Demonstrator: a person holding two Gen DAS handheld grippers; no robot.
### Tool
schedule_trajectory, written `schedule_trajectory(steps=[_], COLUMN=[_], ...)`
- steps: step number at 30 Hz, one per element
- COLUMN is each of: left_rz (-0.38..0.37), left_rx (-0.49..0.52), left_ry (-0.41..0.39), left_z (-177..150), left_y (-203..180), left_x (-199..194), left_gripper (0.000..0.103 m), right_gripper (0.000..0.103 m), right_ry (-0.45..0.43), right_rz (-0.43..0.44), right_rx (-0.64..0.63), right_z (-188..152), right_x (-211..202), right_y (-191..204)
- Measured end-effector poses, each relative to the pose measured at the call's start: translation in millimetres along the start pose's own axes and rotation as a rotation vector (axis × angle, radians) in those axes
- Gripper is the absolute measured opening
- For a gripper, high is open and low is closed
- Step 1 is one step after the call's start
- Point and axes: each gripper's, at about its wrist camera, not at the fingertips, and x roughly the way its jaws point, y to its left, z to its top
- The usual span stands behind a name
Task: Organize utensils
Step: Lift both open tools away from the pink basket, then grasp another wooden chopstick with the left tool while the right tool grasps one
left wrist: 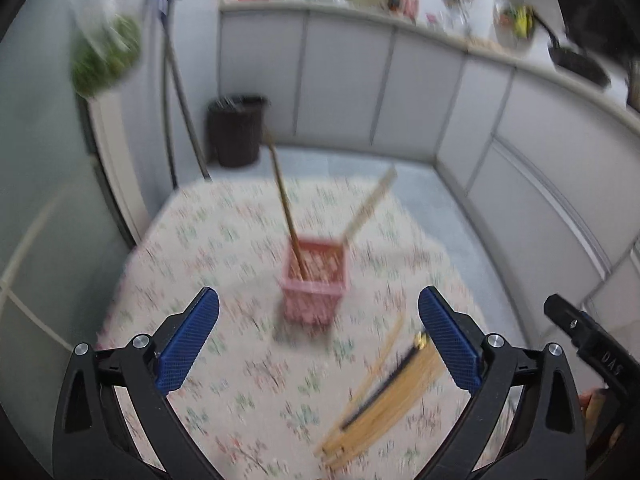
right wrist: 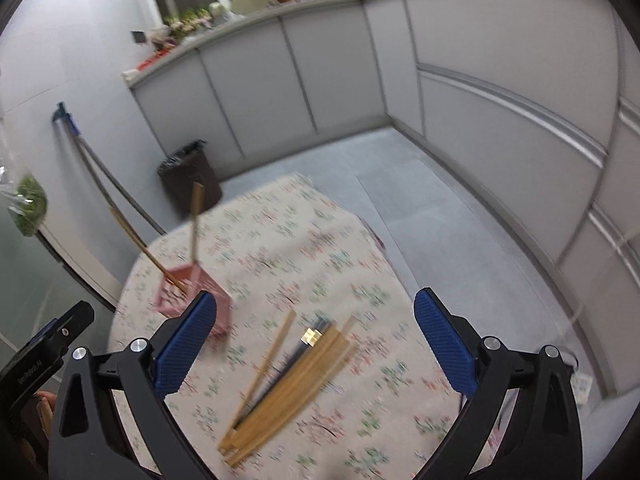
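Blue-padded left gripper [left wrist: 318, 312] and right gripper [right wrist: 316, 312] are held spread wide w/ nothing gripped. Pink basket [left wrist: 314, 280], w/ two sticks stood in it, is seen at 12 o'clock from left claw; loose chopsticks [right wrist: 288, 384] lie on floral tablecloth [right wrist: 280, 240] btwn right claw's pads.

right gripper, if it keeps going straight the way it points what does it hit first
Probably the pile of chopsticks lying on the flowered tablecloth, between the open jaws of the right gripper. Nothing shows in the way; depth is unclear.

Pink basket [left wrist: 314, 284] — floral tablecloth [left wrist: 224, 248]
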Motion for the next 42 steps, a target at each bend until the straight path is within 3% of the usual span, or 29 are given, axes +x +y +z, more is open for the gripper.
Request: schedule_trajectory(steps=[6, 8, 14, 17, 22, 26, 30, 32, 36, 42], left_rz=[-0.12, -0.156, -0.231, -0.24, -0.166, -0.089, -0.073, -0.059, -0.044, -0.04], left_rx=[0.156, 0.186, 0.139, 0.129, 0.167, 0.226, 0.211, 0.222, 0.259, 0.279], left_ry=[0.248, 0.301, 0.447, 0.513, 0.615, 0.606, 0.633, 0.645, 0.597, 0.492], left_z=[-33.1, -36.8, -31.0, -21.0, -14.2, -21.2, -28.4, -33.3, -37.0, -47.7], left_y=[-55.6, -73.8, -100.8, -111.9, -121.3, -122.4, -117.0, -114.8, -110.3, -96.6], left_x=[52.3, 68.9, 121.3, 152.1, 200.3, 220.7, 238.4, 245.0, 243.9, 205.4], left_gripper=[0.096, 0.096, 0.095, 0.091, 0.055, 0.039, 0.034, 0.027, 0.011, 0.009], right_gripper=[0.096, 0.096, 0.096, 0.096, 0.096, 0.096, 0.096, 0.096, 0.096, 0.093], right_ry=[0.157, 0.203, 0.237, 0.28, 0.35, 0.369, 0.405, 0.418, 0.418, 0.422], right_rz=[-0.115, -0.107, -0.094, -0.047, 0.003, 0.02, 0.039, 0.041, 0.022, -0.019], right_rx=[0.193, 0.272, 0.419, 0.5, 0.545, 0.528, 0.529, 0.532, 0.513, 0.449], right_z=[-33.4, -39.5, -47.2, -52.0, -58.0, -58.4, -62.7, -64.4, -64.1, -59.1], right_x=[29.3, 37.1, 45.9, 54.3, 68.2, 75.2, 82.3, 87.0, 92.3, 107.9], right_y=[-68.9, -87.5, -117.5, -128.0, -129.0, -123.6, -122.0, -121.4, -117.8, -101.7])
